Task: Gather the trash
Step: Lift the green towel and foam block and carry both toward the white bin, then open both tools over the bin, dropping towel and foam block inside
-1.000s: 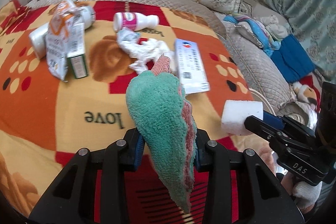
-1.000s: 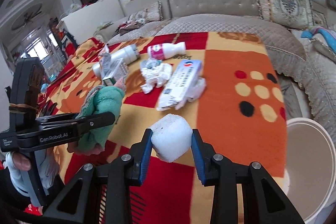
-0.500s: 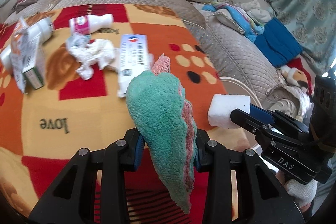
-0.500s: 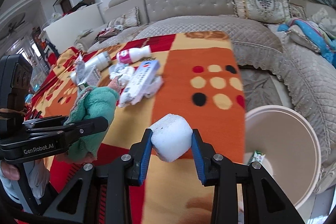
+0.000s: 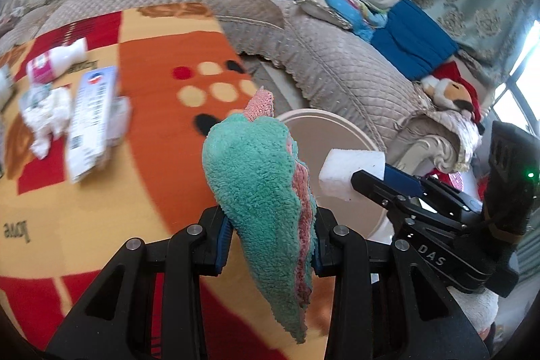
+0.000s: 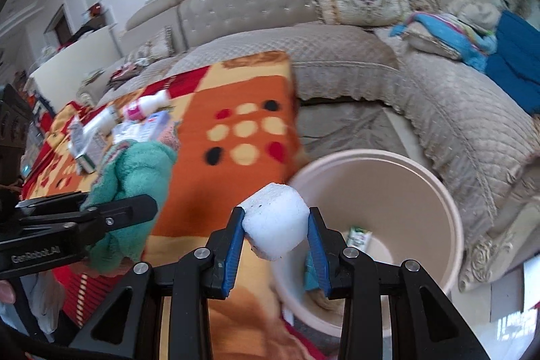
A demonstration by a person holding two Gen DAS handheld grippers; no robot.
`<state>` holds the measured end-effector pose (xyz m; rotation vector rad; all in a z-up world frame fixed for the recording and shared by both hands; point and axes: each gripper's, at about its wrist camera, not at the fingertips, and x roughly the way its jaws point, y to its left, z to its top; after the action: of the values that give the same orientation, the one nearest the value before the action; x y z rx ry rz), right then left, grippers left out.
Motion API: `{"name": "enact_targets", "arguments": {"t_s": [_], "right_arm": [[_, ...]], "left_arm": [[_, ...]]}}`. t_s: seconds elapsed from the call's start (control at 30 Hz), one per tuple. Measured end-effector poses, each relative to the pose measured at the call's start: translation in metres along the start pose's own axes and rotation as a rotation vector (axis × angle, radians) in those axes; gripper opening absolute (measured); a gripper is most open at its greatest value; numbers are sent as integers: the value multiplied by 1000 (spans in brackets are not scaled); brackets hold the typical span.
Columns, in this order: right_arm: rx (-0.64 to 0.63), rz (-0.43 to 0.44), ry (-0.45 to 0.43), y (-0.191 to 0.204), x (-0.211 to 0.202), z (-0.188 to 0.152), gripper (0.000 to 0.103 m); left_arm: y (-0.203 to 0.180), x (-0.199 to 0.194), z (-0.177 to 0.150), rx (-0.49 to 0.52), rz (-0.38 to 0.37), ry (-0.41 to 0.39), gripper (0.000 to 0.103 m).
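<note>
My left gripper (image 5: 268, 233) is shut on a fluffy green and pink cloth (image 5: 260, 184), which hangs down between its blue pads; the same cloth (image 6: 135, 177) shows at the left of the right wrist view. My right gripper (image 6: 275, 242) is shut on a white foam block (image 6: 275, 230), seen from the side as the foam block (image 5: 351, 171) in the left wrist view. The block hovers at the near rim of a pale pink bin (image 6: 388, 177) standing beside the blanket's edge. A few wrappers (image 6: 359, 237) lie in the bin's bottom.
On the orange and red blanket (image 5: 152, 83) lie a white bottle with a pink label (image 5: 55, 59), crumpled tissue (image 5: 45, 120) and a flat white packet (image 5: 92, 120). A grey quilted sofa (image 6: 455, 123) wraps around the bin, with blue cloths (image 5: 415, 46) and a plush toy (image 5: 452, 93) on it.
Both grippers have swung to the right, away from the scattered trash and over to the bin, which has come into full view. Cloth and foam block stay gripped.
</note>
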<state>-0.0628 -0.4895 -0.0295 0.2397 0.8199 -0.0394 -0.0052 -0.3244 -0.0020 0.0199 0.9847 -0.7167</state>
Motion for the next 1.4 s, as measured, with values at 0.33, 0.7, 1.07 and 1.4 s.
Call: {"name": "enact_targets", "arguments": {"t_s": [0.33, 0.7, 1.07, 1.4], "right_arm": [[118, -104, 27, -60, 5, -13, 35], [167, -141, 64, -80, 18, -22, 36], [205, -156, 82, -87, 22, -24, 47], [215, -148, 80, -82, 19, -25, 64]], "left_arm": [[-41, 38, 14, 53, -41, 39, 34], [-53, 63, 16, 68, -43, 62, 35], [-54, 65, 14, 72, -50, 68, 52], [-51, 53, 11, 83, -35, 46, 53]]}}
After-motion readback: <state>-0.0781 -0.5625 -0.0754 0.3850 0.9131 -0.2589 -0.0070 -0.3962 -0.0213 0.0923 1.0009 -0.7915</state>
